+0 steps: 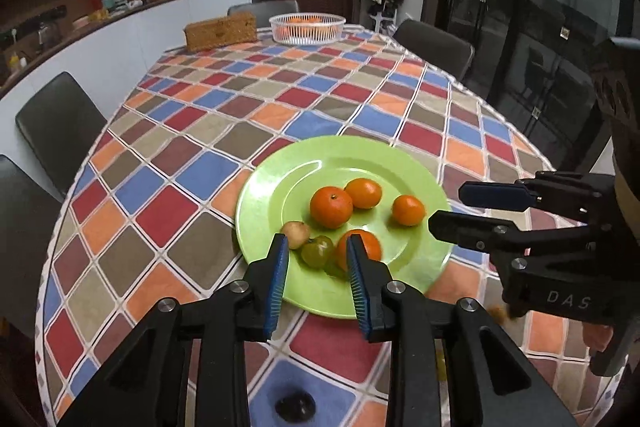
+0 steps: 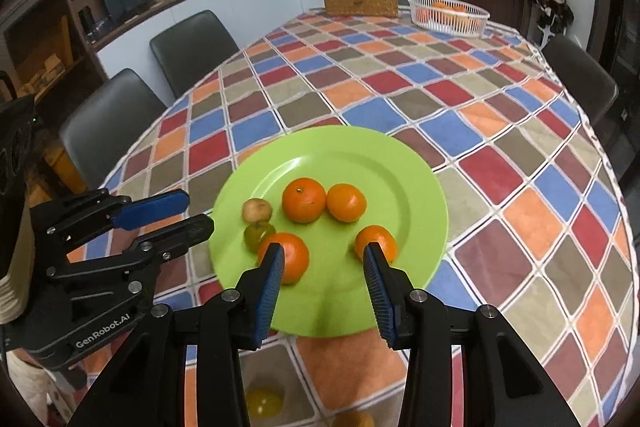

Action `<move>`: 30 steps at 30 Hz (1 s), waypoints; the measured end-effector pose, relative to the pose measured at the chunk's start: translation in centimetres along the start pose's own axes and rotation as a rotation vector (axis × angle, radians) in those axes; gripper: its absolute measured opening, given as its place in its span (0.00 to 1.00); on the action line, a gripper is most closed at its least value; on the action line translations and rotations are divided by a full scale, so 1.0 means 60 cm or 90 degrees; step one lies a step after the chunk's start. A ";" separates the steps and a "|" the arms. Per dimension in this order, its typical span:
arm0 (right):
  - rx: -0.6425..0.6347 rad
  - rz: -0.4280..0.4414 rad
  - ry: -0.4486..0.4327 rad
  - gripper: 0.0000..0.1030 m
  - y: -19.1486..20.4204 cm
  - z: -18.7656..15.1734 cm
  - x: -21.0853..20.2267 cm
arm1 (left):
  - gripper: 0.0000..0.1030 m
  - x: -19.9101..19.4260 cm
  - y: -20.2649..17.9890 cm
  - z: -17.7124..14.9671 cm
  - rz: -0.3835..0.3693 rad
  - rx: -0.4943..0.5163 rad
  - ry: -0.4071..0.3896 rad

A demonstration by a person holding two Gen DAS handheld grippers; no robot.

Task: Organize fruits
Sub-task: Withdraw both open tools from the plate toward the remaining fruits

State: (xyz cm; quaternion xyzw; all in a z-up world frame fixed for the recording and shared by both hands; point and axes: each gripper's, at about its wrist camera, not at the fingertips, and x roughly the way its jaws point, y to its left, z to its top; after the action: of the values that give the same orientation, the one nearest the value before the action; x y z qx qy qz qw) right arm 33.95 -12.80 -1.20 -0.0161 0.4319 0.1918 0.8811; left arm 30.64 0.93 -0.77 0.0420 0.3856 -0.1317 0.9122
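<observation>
The green plate [image 1: 280, 187] lies near the near end of the table, on the checkered tablecloth [image 1: 224, 115]; its near rim sits under both pairs of tongs. On it lie four tangerines [image 1: 331, 207], a small green fruit [image 1: 317, 251] and a small tan fruit [image 1: 295, 234]; the tan one lies close to the plate's left rim, the others more toward the middle. The left gripper [image 1: 318, 281] hangs above the near rim with its jaws parted and nothing between the pads; the right gripper [image 2: 325, 289] does likewise, its jaws somewhat wider, also empty. Beyond the plate the cloth runs bare to the far end, where a white basket [image 1: 308, 29] of oranges and a woven box [image 1: 220, 31] stand near the edge; dark chairs [image 1: 60, 123] line the sides.
</observation>
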 end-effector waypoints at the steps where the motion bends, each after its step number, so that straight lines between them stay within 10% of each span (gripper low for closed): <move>1: -0.003 0.000 -0.007 0.41 0.003 -0.002 -0.009 | 0.29 -0.008 -0.003 0.000 0.004 0.001 -0.003; 30: 0.031 -0.064 -0.093 0.52 -0.026 -0.136 -0.179 | 0.64 -0.149 -0.118 -0.083 0.040 0.006 -0.093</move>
State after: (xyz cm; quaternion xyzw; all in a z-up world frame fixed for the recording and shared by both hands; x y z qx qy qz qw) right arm 22.40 -19.31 1.75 -0.0019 0.3695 0.1375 0.9190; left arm 19.31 -3.11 2.30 0.0488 0.3156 -0.1079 0.9415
